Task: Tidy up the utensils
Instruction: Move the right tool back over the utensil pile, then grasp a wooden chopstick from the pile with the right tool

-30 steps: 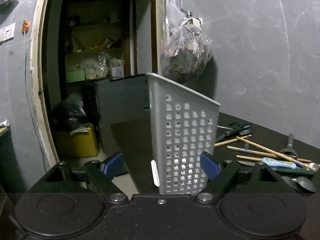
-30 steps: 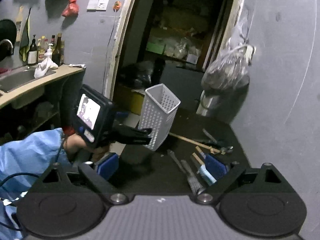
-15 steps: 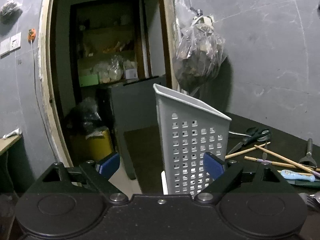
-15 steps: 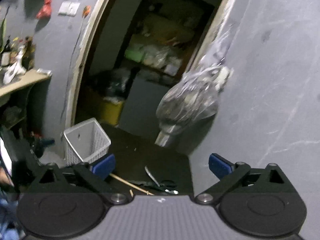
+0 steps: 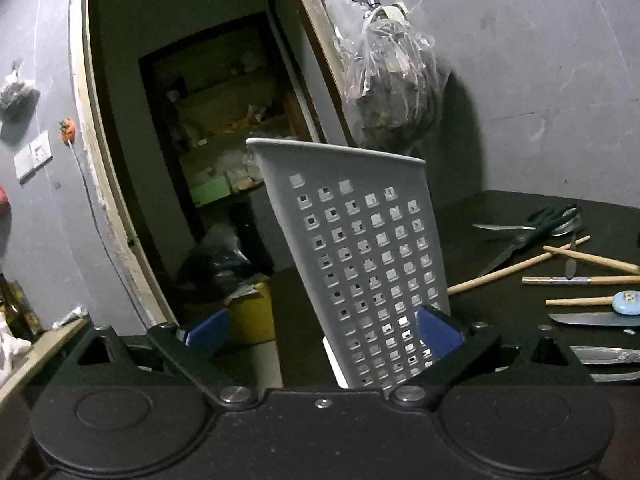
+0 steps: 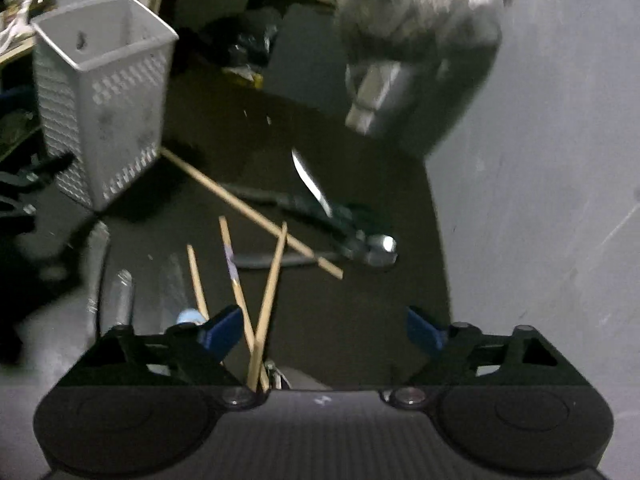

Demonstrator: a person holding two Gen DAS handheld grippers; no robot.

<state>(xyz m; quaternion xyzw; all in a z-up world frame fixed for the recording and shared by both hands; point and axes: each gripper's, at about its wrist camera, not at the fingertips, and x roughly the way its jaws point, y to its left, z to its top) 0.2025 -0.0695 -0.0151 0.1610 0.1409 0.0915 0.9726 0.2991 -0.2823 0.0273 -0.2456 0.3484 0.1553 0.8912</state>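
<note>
chopsticks (image 6: 272, 272) crossed on dark table (image 6: 360, 320), 12 o'clock of right gripper (image 6: 324, 330); jaws wide, just been closing, clamping nothing. likely light, stiff, prone to roll; take mid-shaft. basket (image 5: 360, 248) between wide, just-opened left gripper (image 5: 320, 330) jaws, untouched. no readable writing.

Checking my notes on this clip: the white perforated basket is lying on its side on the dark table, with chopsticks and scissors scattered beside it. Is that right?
Not quite. The white perforated basket stands upright on the dark table, open end up, as the right wrist view shows. The rest holds: chopsticks and scissors lie scattered beside it.
</note>
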